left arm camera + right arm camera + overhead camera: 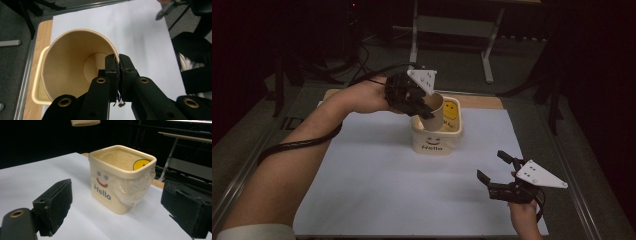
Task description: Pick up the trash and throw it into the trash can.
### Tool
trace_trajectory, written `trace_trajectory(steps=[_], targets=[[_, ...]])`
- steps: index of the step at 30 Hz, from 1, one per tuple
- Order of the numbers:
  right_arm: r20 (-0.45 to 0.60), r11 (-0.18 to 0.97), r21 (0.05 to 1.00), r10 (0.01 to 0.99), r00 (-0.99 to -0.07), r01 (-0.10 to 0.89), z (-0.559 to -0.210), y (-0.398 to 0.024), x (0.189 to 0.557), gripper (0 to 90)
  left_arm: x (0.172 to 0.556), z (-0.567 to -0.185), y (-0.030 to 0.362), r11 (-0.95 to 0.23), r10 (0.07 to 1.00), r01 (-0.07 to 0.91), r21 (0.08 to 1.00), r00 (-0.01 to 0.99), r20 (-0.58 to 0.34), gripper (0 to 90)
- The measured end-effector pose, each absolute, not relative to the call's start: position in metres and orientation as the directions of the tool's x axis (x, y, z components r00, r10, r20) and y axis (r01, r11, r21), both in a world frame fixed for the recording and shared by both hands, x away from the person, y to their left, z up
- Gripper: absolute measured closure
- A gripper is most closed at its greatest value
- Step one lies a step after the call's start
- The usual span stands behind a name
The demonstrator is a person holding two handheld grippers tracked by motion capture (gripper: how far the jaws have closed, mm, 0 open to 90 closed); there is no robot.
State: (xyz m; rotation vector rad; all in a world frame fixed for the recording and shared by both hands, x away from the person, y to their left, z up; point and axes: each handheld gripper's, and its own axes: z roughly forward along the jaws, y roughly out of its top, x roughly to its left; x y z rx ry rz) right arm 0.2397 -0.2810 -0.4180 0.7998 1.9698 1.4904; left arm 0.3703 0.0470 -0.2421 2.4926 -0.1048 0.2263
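White-covered table (377, 190) bears a cream bin (434, 140) (marked "Hello").

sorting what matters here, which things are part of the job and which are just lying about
In the job:
- paper cup, pinched by its rim in the left gripper, held over the bin
- Hello bin
- right gripper, open, aimed at the bin

Lying about:
- white sheet under the bin
- metal stand behind the table

This looks like a lab or recording room: a dark space with black surroundings, a wooden desk (482, 101) covered by a white sheet (412, 190), cables (362, 60) trailing over grey carpet (242, 145), and a metal-framed stand (452, 30) at the back.
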Motion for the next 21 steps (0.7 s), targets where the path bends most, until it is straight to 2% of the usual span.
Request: trace_trajectory(steps=[11, 21], targets=[[-0.07, 0.218, 0.966, 0.73, -0.68, 0.135, -0.419, -0.281, 0.24, 10.1, 0.395, -0.233, 0.033, -0.764, 0.027, -0.12, 0.634, 0.976, 0.216, 88.1], [-0.069, 0.219, 0.966, 0.729, -0.681, 0.137, -0.42, -0.282, 0.24, 10.2, 0.419, -0.25, 0.02, -0.762, 0.055, -0.081, 0.642, 0.98, 0.189, 88.0]])
